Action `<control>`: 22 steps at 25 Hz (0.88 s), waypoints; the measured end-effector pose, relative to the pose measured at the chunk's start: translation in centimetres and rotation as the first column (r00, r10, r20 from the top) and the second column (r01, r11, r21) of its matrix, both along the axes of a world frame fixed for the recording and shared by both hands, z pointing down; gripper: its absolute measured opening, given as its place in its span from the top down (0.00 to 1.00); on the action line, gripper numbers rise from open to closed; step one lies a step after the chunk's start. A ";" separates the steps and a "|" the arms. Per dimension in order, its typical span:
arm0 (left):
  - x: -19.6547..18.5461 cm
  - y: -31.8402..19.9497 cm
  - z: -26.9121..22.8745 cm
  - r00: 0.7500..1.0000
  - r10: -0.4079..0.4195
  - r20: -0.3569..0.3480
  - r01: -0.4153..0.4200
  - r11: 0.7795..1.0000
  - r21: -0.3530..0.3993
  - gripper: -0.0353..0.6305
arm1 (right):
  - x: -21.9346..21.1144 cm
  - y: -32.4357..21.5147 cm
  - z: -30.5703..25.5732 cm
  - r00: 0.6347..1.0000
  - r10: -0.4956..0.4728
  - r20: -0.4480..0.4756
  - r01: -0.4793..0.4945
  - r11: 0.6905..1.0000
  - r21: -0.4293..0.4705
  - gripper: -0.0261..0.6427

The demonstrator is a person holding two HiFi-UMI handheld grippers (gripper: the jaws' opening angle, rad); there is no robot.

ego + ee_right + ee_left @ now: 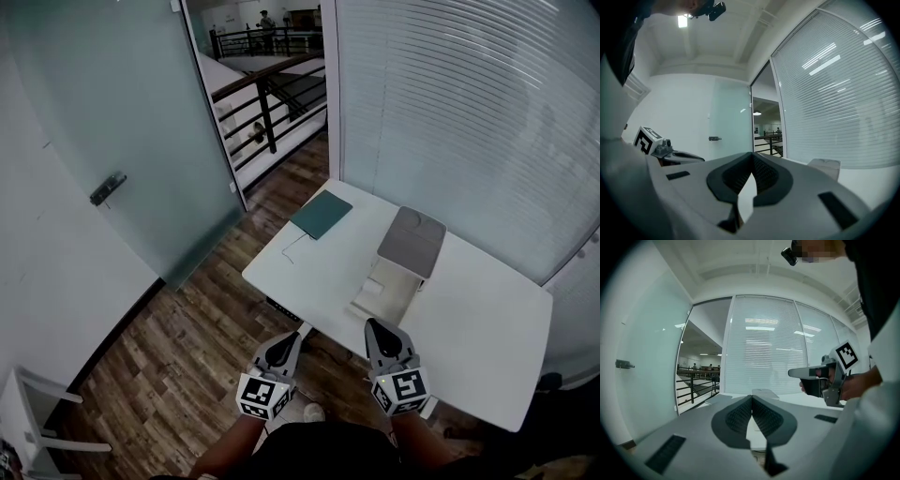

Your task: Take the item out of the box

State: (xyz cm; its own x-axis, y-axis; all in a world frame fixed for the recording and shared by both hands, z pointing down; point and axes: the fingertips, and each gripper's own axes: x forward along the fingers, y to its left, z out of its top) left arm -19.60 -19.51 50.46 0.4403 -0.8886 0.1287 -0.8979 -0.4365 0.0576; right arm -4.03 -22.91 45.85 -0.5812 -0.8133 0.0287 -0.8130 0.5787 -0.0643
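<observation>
A white box (392, 286) with a grey top (412, 241) stands in the middle of the white table (487, 328); a white flap lies folded out at its near end. Whatever is inside it is hidden. Both grippers hover at the table's near edge, short of the box. My left gripper (292, 339) is shut and empty, off the table's front left edge. My right gripper (375, 326) is shut and empty, just in front of the flap. In the left gripper view the shut tips (752, 397) point at the box (765, 392). The right gripper view shows shut tips (752, 155) and the box (826, 165) to the right.
A dark green notebook (321, 214) lies at the table's far left corner, with a thin cord or pen (294, 247) beside it. White blinds (469, 112) close off the far side. A frosted glass door (112, 141) stands to the left over wooden floor (187, 347).
</observation>
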 end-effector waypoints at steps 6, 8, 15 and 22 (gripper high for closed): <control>-0.6 -0.8 0.0 0.998 0.061 -0.003 -0.061 0.998 0.011 0.93 | -2.0 -1.1 -1.0 1.000 0.010 -0.018 -0.009 1.000 0.021 0.95; -0.7 -1.0 0.1 0.998 0.069 -0.007 -0.069 0.998 0.010 0.93 | -2.2 -1.3 -0.6 0.999 0.008 -0.037 -0.007 1.000 0.006 0.95; -0.5 -1.6 1.5 0.993 0.121 -0.005 -0.121 0.992 -0.020 0.93 | -2.8 -2.3 2.8 0.993 -0.046 -0.110 0.034 0.994 -0.105 0.95; 0.4 -3.6 2.1 0.991 0.136 -0.017 -0.137 0.990 -0.038 0.93 | -1.3 -4.4 3.4 0.992 -0.002 -0.128 -0.013 0.993 -0.115 0.95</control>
State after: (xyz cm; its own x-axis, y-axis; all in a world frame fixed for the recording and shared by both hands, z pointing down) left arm -19.24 -23.07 52.61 0.5592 -0.8145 0.1547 -0.8289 -0.5521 0.0897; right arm -5.32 -27.32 49.30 -0.5626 -0.8032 0.1960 -0.8218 0.5692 -0.0262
